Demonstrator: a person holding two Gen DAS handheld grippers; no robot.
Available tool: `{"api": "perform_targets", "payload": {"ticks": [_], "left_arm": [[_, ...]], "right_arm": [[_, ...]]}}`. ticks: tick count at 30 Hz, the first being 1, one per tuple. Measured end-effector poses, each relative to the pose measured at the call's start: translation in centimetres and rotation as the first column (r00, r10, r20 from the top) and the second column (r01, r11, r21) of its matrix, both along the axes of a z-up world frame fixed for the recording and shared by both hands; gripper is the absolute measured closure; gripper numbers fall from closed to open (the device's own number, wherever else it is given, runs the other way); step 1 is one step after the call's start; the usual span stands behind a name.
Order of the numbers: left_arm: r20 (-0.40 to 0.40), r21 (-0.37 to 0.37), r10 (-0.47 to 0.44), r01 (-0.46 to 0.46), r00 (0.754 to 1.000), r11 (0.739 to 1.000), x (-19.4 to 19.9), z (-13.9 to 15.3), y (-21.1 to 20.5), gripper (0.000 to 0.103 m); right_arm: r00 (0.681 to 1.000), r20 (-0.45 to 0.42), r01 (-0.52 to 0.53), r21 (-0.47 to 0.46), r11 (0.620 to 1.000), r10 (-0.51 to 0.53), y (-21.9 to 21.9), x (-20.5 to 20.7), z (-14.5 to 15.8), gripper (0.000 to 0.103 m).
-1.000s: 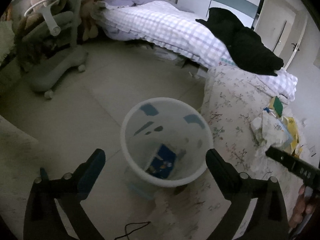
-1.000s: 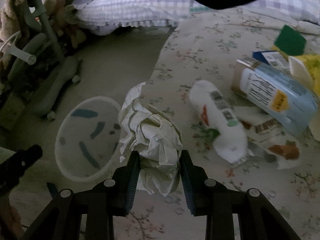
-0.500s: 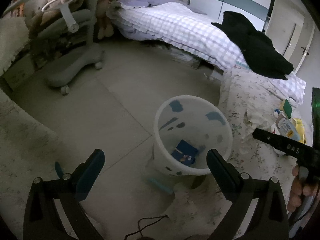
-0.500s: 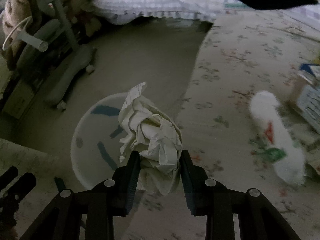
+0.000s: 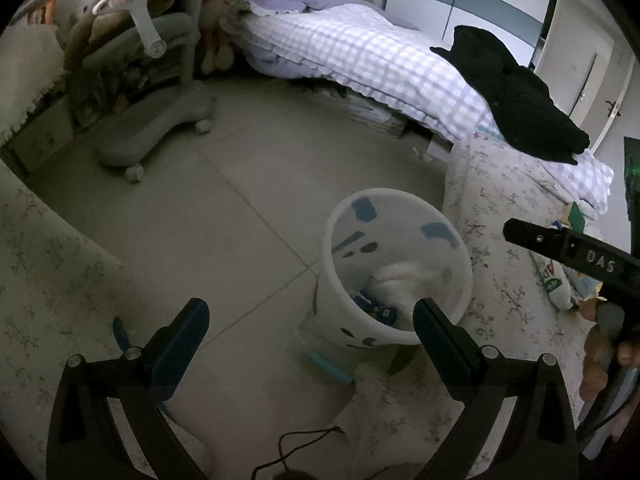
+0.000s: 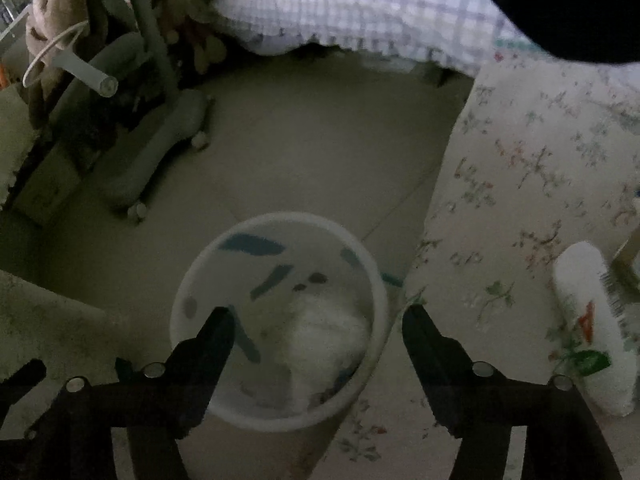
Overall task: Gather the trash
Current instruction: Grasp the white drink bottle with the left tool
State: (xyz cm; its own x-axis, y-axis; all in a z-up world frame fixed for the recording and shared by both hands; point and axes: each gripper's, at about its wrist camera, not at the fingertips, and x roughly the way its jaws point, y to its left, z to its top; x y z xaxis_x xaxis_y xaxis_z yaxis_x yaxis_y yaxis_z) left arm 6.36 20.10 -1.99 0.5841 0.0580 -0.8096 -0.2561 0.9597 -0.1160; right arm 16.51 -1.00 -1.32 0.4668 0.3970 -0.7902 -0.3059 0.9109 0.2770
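A white bin (image 5: pixel 396 276) with blue marks stands on the floor beside the floral-covered surface (image 5: pixel 516 216). The crumpled white paper (image 6: pixel 324 336) lies blurred inside the bin (image 6: pixel 276 316), also seen as crumpled paper (image 5: pixel 404 280) over a blue packet (image 5: pixel 376 308). My right gripper (image 6: pixel 316 320) hovers above the bin, its jaws opening with nothing pressed between them. My left gripper (image 5: pixel 310 316) stands open and empty over the floor near the bin. A white wrapped packet (image 6: pixel 592 328) lies on the floral surface to the right.
A grey wheeled chair base (image 5: pixel 152 132) stands at the left. A bed with a checked cover (image 5: pixel 360 56) and a black garment (image 5: pixel 516 96) lies behind. More packaging (image 5: pixel 560 280) sits on the floral surface. A black cable (image 5: pixel 304 440) lies near me.
My right gripper carried the crumpled paper leftward over the bin and opened; the paper dropped into the bin. The left gripper's view shifted, putting the bin further right.
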Motion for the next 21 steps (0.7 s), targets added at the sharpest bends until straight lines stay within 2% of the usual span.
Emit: {"api": "perform_targets", "payload": {"ticks": [9,21], "left_arm": [[-0.008,-0.056,-0.055,0.055,0.998,0.997,0.2,0.3,-1.9,0.0],[-0.015,-0.071,-0.121,0.12,0.993,0.99,1.4,0.5,-6.5,0.0]], "right_arm": [[0.998,0.008,0.059,-0.031,0.998,-0.058,-4.8,-1.0,2.0,0.023],[0.976,0.08,0.211,-0.111,0.971,-0.203,-16.1,-3.2,4.2,0.021]]}}
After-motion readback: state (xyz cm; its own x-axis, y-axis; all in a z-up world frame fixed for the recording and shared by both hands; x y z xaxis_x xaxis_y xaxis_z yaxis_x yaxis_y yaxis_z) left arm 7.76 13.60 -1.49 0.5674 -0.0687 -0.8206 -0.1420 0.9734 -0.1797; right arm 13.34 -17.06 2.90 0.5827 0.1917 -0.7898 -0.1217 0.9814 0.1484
